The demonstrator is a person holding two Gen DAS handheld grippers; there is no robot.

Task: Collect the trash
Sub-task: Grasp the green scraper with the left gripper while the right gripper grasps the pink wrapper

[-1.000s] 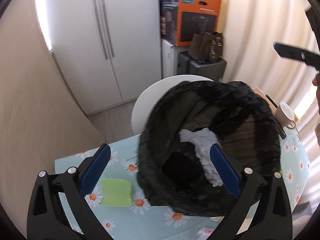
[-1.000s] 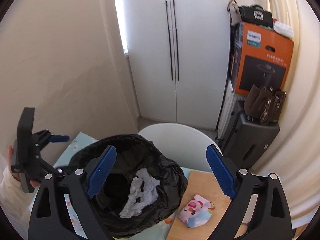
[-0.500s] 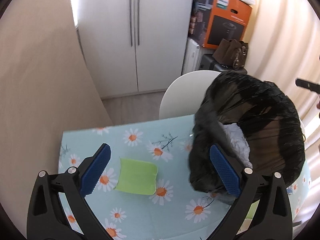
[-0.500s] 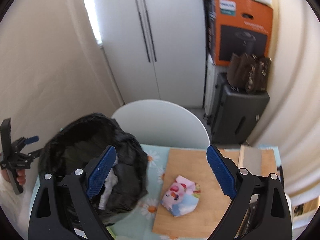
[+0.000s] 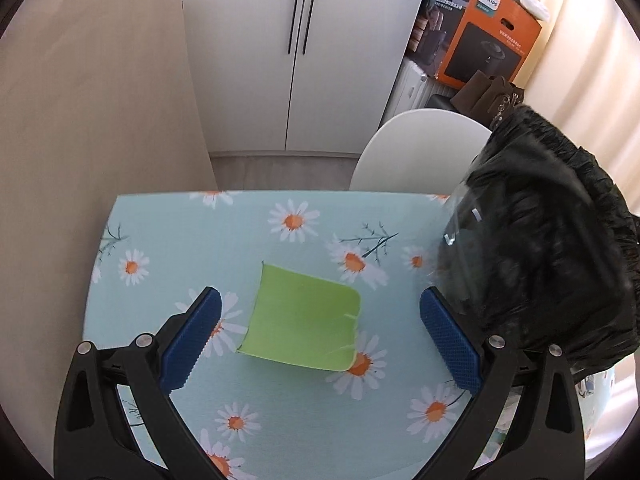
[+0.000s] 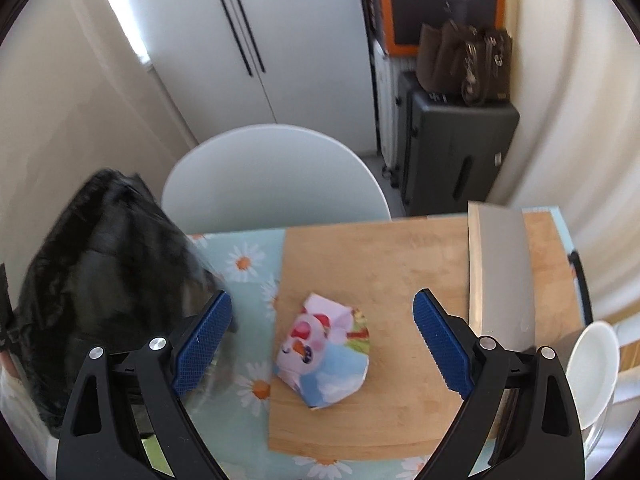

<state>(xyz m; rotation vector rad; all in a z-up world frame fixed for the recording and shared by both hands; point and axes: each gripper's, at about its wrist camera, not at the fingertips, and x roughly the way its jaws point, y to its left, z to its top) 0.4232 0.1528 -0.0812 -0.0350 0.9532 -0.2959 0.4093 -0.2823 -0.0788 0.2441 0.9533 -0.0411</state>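
A flat green wrapper [image 5: 302, 322], torn along its right edge, lies on the tablecloth [image 5: 280, 400] directly between and ahead of the fingers of the left gripper [image 5: 318, 338], whose jaws are spread wide and hold nothing. A crumpled cartoon-print wrapper [image 6: 322, 356], pink, blue and white, sits at the left edge of a wooden cutting board [image 6: 400, 272], between and ahead of the fingers of the right gripper [image 6: 322, 348], likewise spread and empty, not touching it. The surface is a pale blue cloth printed with daisies; the board lies on its right part. A black trash bag [image 5: 536, 248] stands on the table between the two items, to the right of the green wrapper and to the left of the board; its outline is blurred in both views. A cleaver [image 6: 500, 272] rests flat on the board's right side, and a white cup [image 6: 592, 368] stands at the right margin. Beyond the table stands a white chair [image 6: 276, 180], then white cabinet doors [image 5: 304, 52], a dark suitcase [image 6: 456, 152] bearing a brown handbag [image 6: 464, 60], and an orange carton [image 5: 488, 48]. A beige wall [image 5: 92, 100] closes the left side.
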